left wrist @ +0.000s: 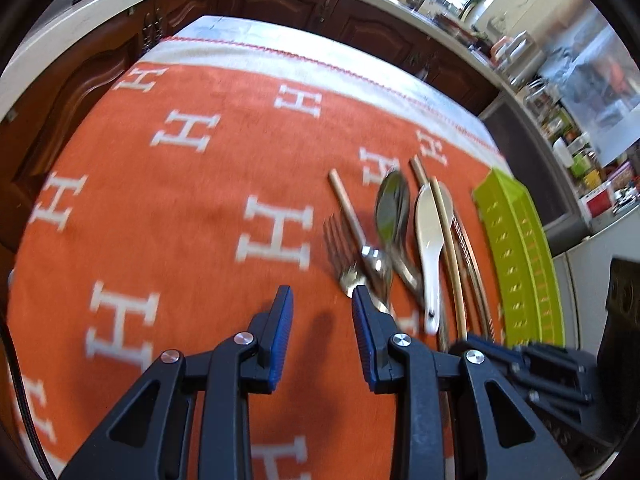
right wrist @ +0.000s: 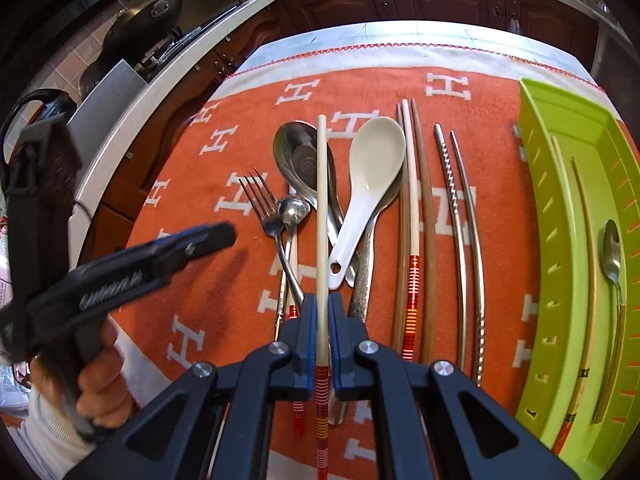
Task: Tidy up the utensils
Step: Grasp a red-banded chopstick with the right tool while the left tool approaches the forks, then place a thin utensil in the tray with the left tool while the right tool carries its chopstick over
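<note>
Right hand-held gripper (right wrist: 322,322) pinches a pale chopstick (right wrist: 322,200) above the pile; left hand-held gripper (left wrist: 322,300) spread, empty; next, carry it into the green tray (right wrist: 560,208).

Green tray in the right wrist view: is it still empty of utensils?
No, the green tray already holds a metal spoon lying lengthwise, with what looks like a chopstick beside it.

Bright daylight, fisheye warping, left-wrist blur
</note>
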`<act>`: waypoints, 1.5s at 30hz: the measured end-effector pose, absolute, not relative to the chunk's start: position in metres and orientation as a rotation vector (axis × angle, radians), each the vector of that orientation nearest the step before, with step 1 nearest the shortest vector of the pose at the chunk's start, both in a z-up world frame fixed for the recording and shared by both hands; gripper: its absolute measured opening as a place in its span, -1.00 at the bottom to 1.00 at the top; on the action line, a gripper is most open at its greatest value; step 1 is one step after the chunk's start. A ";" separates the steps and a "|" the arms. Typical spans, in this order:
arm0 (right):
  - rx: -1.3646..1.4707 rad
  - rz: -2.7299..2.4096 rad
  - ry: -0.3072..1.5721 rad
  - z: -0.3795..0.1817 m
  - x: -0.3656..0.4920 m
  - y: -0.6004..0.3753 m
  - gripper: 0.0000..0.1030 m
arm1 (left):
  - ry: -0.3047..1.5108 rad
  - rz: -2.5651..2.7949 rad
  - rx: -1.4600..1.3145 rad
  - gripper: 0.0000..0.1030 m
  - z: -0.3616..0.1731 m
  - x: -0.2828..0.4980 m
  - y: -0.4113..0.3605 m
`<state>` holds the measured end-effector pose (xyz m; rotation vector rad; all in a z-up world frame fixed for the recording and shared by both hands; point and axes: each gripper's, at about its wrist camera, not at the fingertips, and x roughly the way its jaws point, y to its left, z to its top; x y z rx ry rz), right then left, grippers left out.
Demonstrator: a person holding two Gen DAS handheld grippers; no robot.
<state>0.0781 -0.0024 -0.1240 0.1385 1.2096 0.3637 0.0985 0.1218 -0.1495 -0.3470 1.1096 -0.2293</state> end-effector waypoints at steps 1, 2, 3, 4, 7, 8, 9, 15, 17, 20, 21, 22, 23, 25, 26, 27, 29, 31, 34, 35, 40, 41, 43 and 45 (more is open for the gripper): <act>0.139 0.363 1.208 -0.124 0.078 -0.002 -0.89 | 1.099 -0.243 -0.359 -0.45 -0.151 0.103 0.122; 0.141 0.360 1.205 -0.123 0.077 -0.003 -0.89 | 1.086 -0.258 -0.371 -0.45 -0.153 0.107 0.121; 0.144 0.359 1.204 -0.122 0.077 -0.005 -0.89 | 1.073 -0.272 -0.379 -0.45 -0.155 0.111 0.121; 0.147 0.358 1.203 -0.122 0.076 -0.006 -0.89 | 1.064 -0.284 -0.385 -0.45 -0.156 0.115 0.120; 0.157 0.354 1.195 -0.119 0.074 -0.010 -0.89 | 1.047 -0.304 -0.393 -0.46 -0.160 0.121 0.122; 0.160 0.353 1.191 -0.118 0.074 -0.012 -0.89 | 1.046 -0.311 -0.396 -0.49 -0.163 0.124 0.121; 0.163 0.350 1.185 -0.116 0.074 -0.014 -0.89 | 1.047 -0.314 -0.399 -0.51 -0.165 0.126 0.120; 0.182 0.324 1.158 -0.109 0.076 -0.027 -0.89 | 1.001 -0.338 -0.452 -0.55 -0.174 0.131 0.121; 0.186 0.316 1.153 -0.107 0.076 -0.030 -0.89 | 0.989 -0.336 -0.463 -0.70 -0.176 0.129 0.121; 0.196 0.303 1.154 -0.107 0.077 -0.035 -0.89 | 0.985 -0.336 -0.490 -0.89 -0.182 0.129 0.123; 0.198 0.300 1.154 -0.107 0.077 -0.035 -0.89 | 0.983 -0.336 -0.500 -0.92 -0.183 0.129 0.124; 0.200 0.298 1.153 -0.107 0.077 -0.035 -0.89 | 0.982 -0.332 -0.505 -0.93 -0.183 0.129 0.124; 0.202 0.296 1.152 -0.106 0.077 -0.036 -0.89 | 0.980 -0.329 -0.508 -0.96 -0.181 0.128 0.125; 0.206 0.293 1.146 -0.104 0.076 -0.038 -0.89 | 0.978 -0.336 -0.514 -0.99 -0.178 0.126 0.126; 0.210 0.293 1.140 -0.101 0.075 -0.039 -0.89 | 0.974 -0.342 -0.519 -0.99 -0.174 0.124 0.127; 0.212 0.293 1.135 -0.100 0.074 -0.040 -0.89 | 0.970 -0.348 -0.521 -0.99 -0.171 0.122 0.128; 0.218 0.293 1.123 -0.096 0.073 -0.043 -0.89 | 0.961 -0.360 -0.505 -0.99 -0.159 0.116 0.128; 0.230 0.294 1.110 -0.092 0.071 -0.046 -0.89 | 0.955 -0.386 -0.493 -0.99 -0.145 0.109 0.127; 0.251 0.295 1.095 -0.087 0.066 -0.053 -0.89 | 0.940 -0.425 -0.484 -0.99 -0.125 0.098 0.126; 0.257 0.295 1.090 -0.085 0.065 -0.056 -0.89 | 0.934 -0.436 -0.476 -0.99 -0.117 0.094 0.125; 0.280 0.275 1.052 -0.070 0.053 -0.078 -0.89 | 0.920 -0.503 -0.445 -0.98 -0.083 0.081 0.108; 0.287 0.268 1.044 -0.067 0.050 -0.084 -0.89 | 0.923 -0.518 -0.432 -0.98 -0.076 0.080 0.100; 0.298 0.249 1.027 -0.061 0.046 -0.095 -0.89 | 0.934 -0.537 -0.396 -0.98 -0.065 0.080 0.083; 0.303 0.221 1.003 -0.055 0.040 -0.111 -0.89 | 0.945 -0.557 -0.365 -0.97 -0.058 0.081 0.067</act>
